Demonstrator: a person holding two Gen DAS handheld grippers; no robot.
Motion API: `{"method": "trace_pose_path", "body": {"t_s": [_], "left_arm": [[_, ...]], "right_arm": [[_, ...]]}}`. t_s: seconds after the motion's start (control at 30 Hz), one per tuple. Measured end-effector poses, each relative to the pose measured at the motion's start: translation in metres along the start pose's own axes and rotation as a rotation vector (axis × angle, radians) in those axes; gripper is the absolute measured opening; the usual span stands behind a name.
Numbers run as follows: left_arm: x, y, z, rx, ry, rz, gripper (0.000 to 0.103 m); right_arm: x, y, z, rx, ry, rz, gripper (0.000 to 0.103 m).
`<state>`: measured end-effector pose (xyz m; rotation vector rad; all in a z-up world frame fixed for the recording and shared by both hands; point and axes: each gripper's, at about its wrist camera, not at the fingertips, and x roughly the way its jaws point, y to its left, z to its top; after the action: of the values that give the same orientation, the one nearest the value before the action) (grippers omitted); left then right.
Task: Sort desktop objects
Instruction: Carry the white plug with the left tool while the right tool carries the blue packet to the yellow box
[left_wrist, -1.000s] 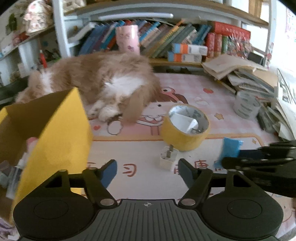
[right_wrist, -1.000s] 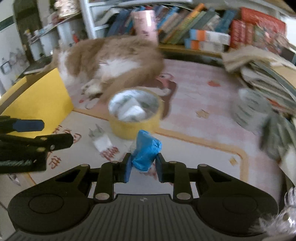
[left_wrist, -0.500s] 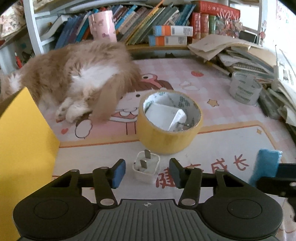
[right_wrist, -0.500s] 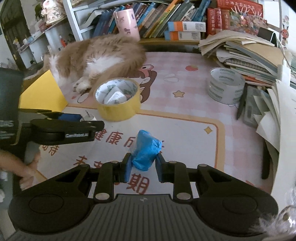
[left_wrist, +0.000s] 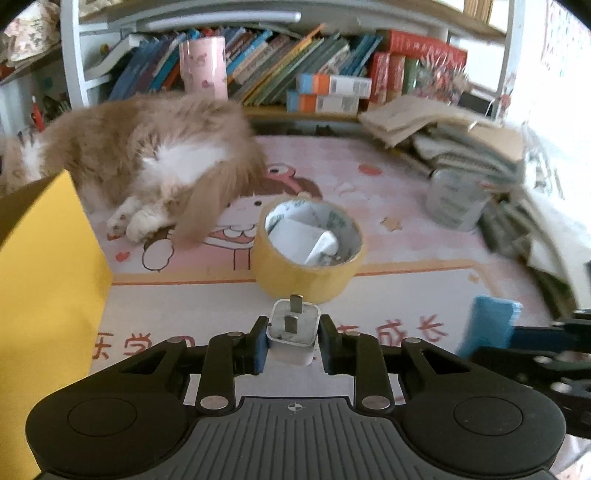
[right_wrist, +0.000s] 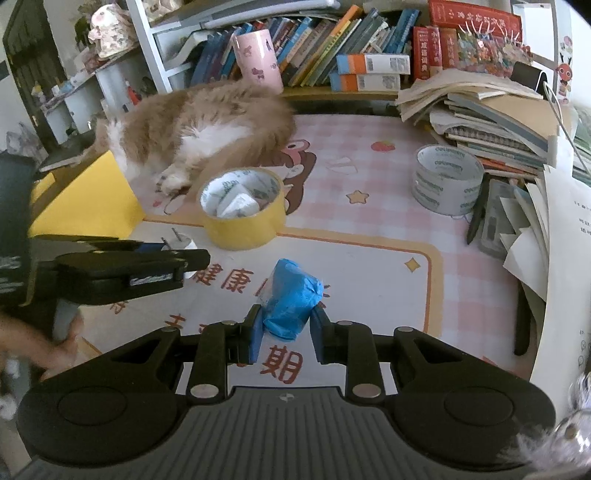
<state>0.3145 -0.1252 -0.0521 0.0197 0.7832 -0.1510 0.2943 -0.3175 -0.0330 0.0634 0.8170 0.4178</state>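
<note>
Red characters 健康 and 期 legible on the worktop (right_wrist: 369, 266) mat, yellow tape roll (left_wrist: 308, 251) just beyond the white plug adapter (left_wrist: 293, 332) pinched in the left claw (left_wrist: 293, 345), blue packet (right_wrist: 291, 302) clamped above the mat in the right claw (right_wrist: 286, 334).

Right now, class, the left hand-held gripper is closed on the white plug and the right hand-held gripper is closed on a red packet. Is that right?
Not quite: the packet is blue, not red. The right wrist view shows the right hand-held gripper closed on the blue packet. The left hand-held gripper is indeed closed on the white plug.
</note>
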Motion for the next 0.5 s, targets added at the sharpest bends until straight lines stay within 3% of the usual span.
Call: {"method": "trace_pose_path", "body": {"t_s": [0.5], "left_arm": [[-0.114, 0.024, -0.023, -0.053, -0.102, -0.065, 0.026]], "right_arm": [[-0.048, 0.044, -0.002, -0.058, -0.045, 0.030, 0.025]]}}
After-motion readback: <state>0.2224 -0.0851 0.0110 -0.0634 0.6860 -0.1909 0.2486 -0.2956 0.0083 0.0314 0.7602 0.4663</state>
